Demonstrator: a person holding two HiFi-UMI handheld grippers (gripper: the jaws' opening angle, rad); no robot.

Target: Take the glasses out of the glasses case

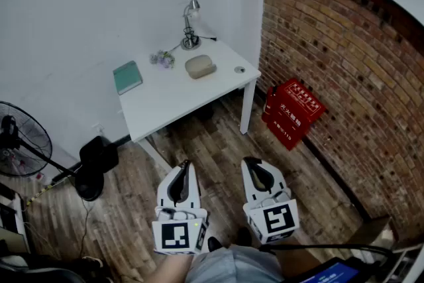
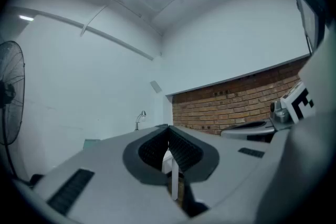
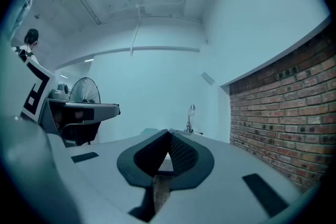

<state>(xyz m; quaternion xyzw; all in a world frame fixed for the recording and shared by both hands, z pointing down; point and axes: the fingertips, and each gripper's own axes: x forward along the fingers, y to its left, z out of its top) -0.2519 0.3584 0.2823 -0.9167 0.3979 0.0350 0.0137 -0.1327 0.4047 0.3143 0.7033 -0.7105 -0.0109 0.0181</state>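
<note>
- The left gripper (image 1: 185, 164) has a pale grey shell that tapers to a point. Its dark teardrop-shaped hollow is lined with ribbed black pads.
- The right gripper (image 1: 249, 161) has the same pale shell and black lining, with dark rectangular slots on its flat sides.
- Each rear end bears a white marker cube (image 1: 177, 236) printed with black square patterns.
- The person wears grey-blue clothing (image 1: 225, 267).

The left gripper (image 1: 185, 164) and the right gripper (image 1: 251, 160) are held level and side by side, a little apart, both pointing away from the person. Each has its jaws closed tip to tip with nothing between them; in both gripper views the ribbed pads meet at the front. Just behind the left gripper's marker cube (image 1: 177, 236) a forearm (image 1: 173, 267) shows.
</note>
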